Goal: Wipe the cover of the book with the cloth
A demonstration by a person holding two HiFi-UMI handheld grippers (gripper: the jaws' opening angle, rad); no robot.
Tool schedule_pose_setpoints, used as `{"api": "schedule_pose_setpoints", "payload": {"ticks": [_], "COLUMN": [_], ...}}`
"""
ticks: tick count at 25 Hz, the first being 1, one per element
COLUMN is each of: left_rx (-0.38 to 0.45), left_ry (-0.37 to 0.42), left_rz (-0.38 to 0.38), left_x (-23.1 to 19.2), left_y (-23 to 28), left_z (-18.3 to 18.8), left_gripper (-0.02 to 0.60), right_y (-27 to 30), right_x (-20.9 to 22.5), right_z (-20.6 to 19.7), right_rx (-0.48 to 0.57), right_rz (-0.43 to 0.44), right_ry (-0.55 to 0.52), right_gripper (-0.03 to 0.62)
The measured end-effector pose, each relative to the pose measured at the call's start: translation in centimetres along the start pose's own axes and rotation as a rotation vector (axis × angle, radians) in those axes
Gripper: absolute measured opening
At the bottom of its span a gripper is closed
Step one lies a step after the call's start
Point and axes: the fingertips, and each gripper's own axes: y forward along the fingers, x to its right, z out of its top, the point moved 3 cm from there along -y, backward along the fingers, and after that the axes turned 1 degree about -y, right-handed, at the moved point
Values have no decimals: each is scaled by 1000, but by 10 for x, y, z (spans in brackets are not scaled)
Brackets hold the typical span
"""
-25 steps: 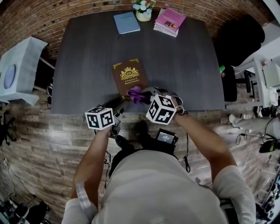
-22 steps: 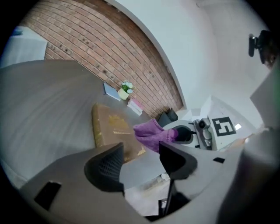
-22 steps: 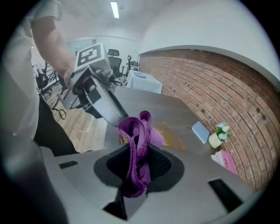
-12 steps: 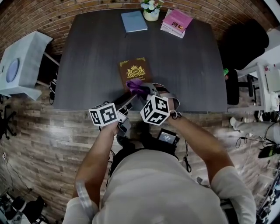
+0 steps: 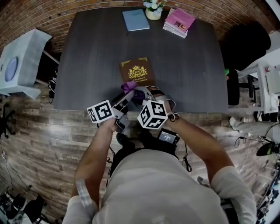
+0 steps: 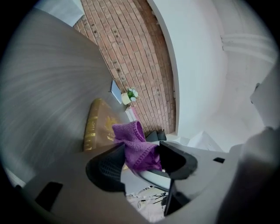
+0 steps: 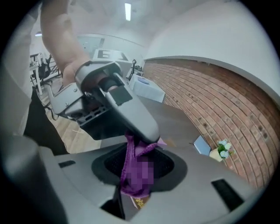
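Observation:
A brown book (image 5: 137,72) with gold print lies near the front edge of the dark table (image 5: 87,65). Just in front of its near edge, both grippers meet at a bunched purple cloth (image 5: 128,86). My left gripper (image 5: 126,94) comes in from the left. In the left gripper view the cloth (image 6: 131,138) fills the gap of that gripper (image 6: 140,157), touching both pads; its jaws have just been closing. The right gripper (image 5: 139,93) has just been opening. In its own view the cloth (image 7: 131,153) hangs loosely between its jaws (image 7: 138,170), under a left finger (image 7: 131,113).
At the table's far edge lie a blue book (image 5: 136,19), a flower pot (image 5: 154,8) and a stack of pink books (image 5: 178,21). A white box (image 5: 19,65) stands left of the table and a black chair (image 5: 245,43) to its right.
Both grippers and the cloth have shifted left along the book's near edge. The left gripper has risen, rolled and come onto the cloth, which was only in the right gripper before.

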Motion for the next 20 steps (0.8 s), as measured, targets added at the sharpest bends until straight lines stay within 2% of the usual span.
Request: {"api": "schedule_pose_setpoints", "payload": {"ticks": [6,8,12,16,20], "left_rx": [8,3,-9,-46,-55], "left_ry": [5,16,51,169,282], "left_rz": [-23,-8,21,108,176], "left_x": [-14,-18,-26,-40,-47], "left_y": [-7,-9,-9,-13,-18], "left_z": [5,8,14,22,42], "left_gripper": [160,103,87,86,86], "right_y": [6,7,13,19,23], "right_x": [-3,-2,3,9,18], "right_z": [4,5,7,0,-15], "right_rx": [50,65,70,46,7], "right_rz": [76,91,110,115,112], "right_ry": [89,116,139,162,180], "right_gripper": [152,166,177,219,221]}}
